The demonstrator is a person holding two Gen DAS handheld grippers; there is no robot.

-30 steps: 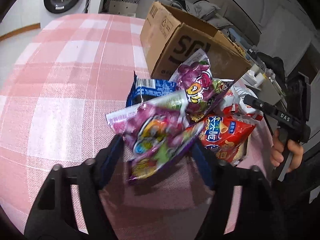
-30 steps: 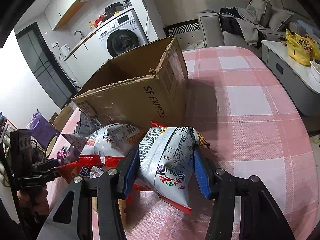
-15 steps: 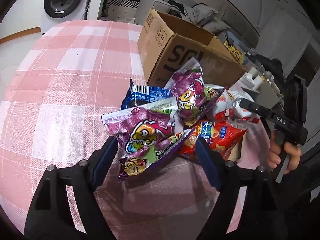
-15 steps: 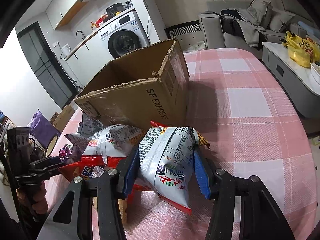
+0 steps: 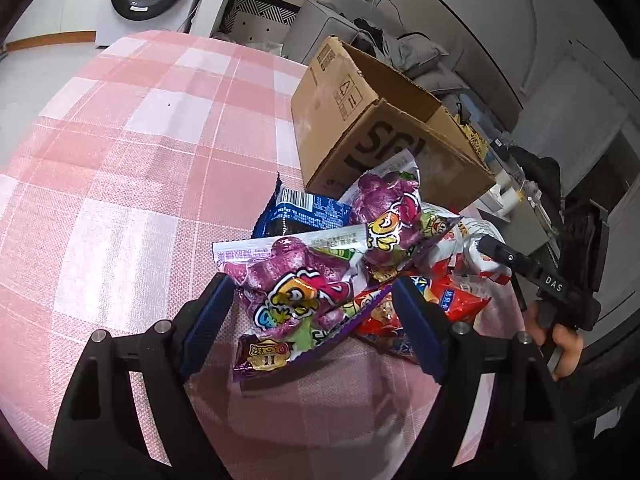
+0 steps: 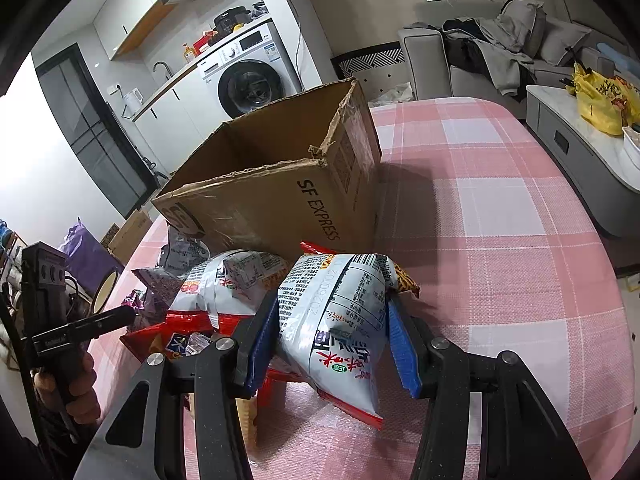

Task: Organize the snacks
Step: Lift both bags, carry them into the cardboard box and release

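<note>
A heap of snack bags lies on the pink checked tablecloth (image 5: 140, 200) in front of an open cardboard box (image 5: 360, 120). My left gripper (image 5: 312, 284) is open. A purple candy bag (image 5: 296, 300) lies on the cloth between its blue pads without being pressed. Behind it are a second purple bag (image 5: 384, 208), a blue packet (image 5: 308, 212) and a red bag (image 5: 452, 300). My right gripper (image 6: 332, 300) is shut on a white-and-red snack bag (image 6: 340, 320), held just in front of the box (image 6: 280, 200). A similar white bag (image 6: 228, 284) lies to its left.
A hand (image 5: 560, 344) holds the right gripper at the table's right edge. The other hand-held gripper (image 6: 80, 328) shows at the left. Beyond the table are a washing machine (image 6: 248, 84), a sofa with clothes (image 6: 500, 48) and a side table with a yellow bag (image 6: 600, 100).
My left jaws have opened and let go of the purple bag, which has settled onto the cloth. The right gripper and its bag have not moved.
</note>
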